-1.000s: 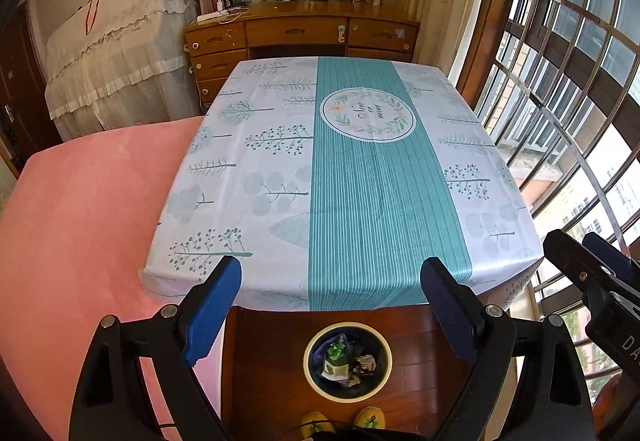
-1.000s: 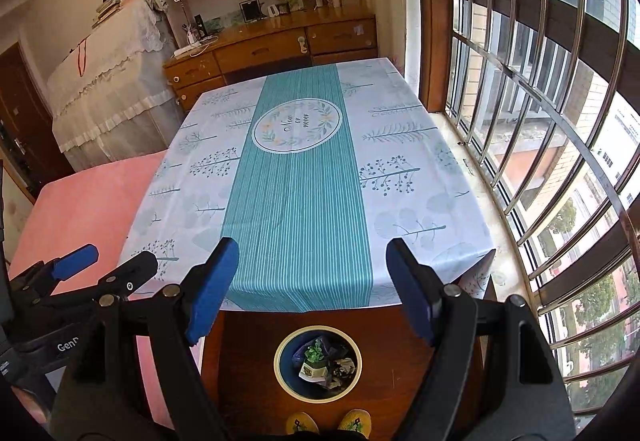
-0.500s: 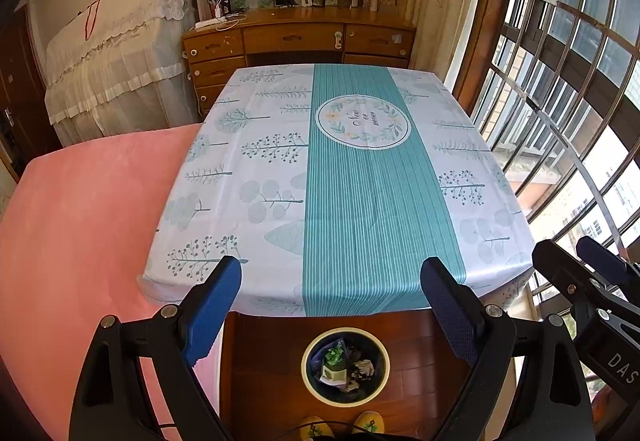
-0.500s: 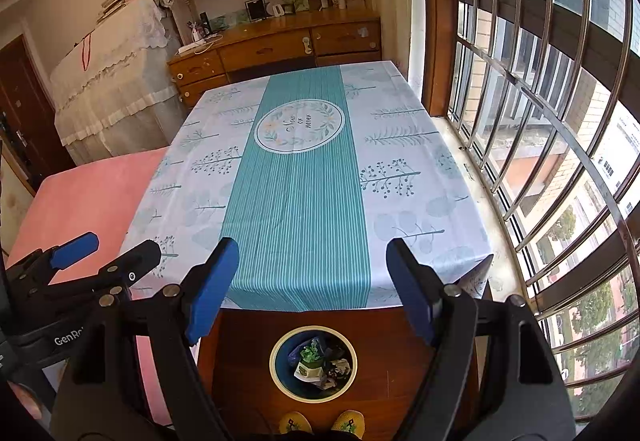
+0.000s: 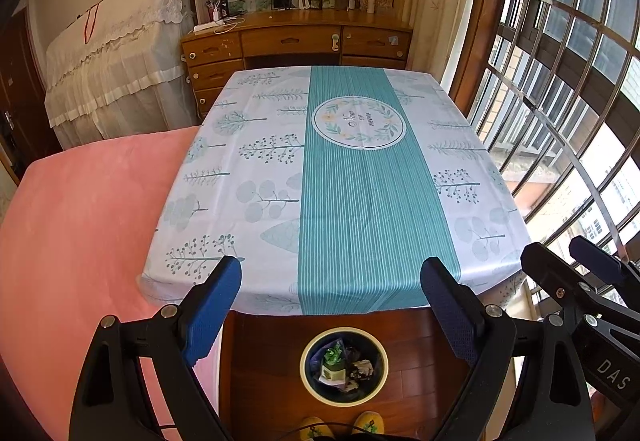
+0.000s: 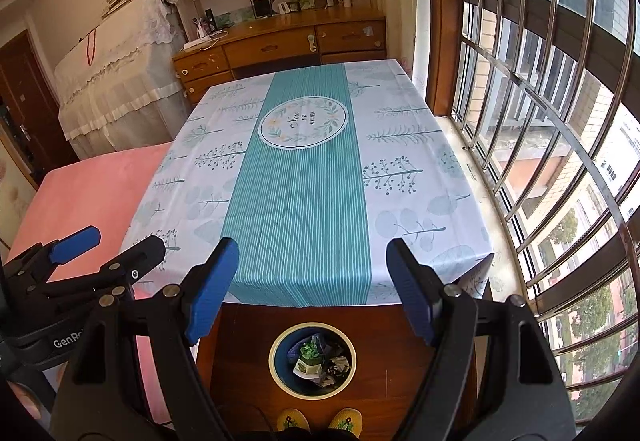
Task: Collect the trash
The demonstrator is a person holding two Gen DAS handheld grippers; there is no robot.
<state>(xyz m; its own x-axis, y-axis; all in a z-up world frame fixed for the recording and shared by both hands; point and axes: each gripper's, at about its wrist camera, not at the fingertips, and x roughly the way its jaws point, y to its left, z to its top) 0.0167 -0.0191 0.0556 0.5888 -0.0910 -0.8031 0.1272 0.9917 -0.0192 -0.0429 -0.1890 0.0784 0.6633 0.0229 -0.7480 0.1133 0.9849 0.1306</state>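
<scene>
A round trash bin (image 5: 343, 365) with a cream rim stands on the wooden floor below the table's near edge; it holds crumpled wrappers and a green item. It also shows in the right wrist view (image 6: 312, 359). My left gripper (image 5: 331, 307) is open and empty, high above the bin. My right gripper (image 6: 312, 291) is open and empty, likewise above the bin. The right gripper shows at the lower right of the left wrist view (image 5: 576, 273); the left gripper shows at the lower left of the right wrist view (image 6: 108, 255). No trash shows on the table.
A table with a white and teal tablecloth (image 5: 340, 181) fills the middle. A pink bed (image 5: 80, 221) lies to the left. A wooden desk with drawers (image 5: 296, 41) stands behind. A barred window (image 6: 560, 121) runs along the right. Yellow slippers (image 6: 320, 421) stand by the bin.
Both grippers have risen and drawn back a little, so the table and bin sit lower and smaller in view. Both stay open.
</scene>
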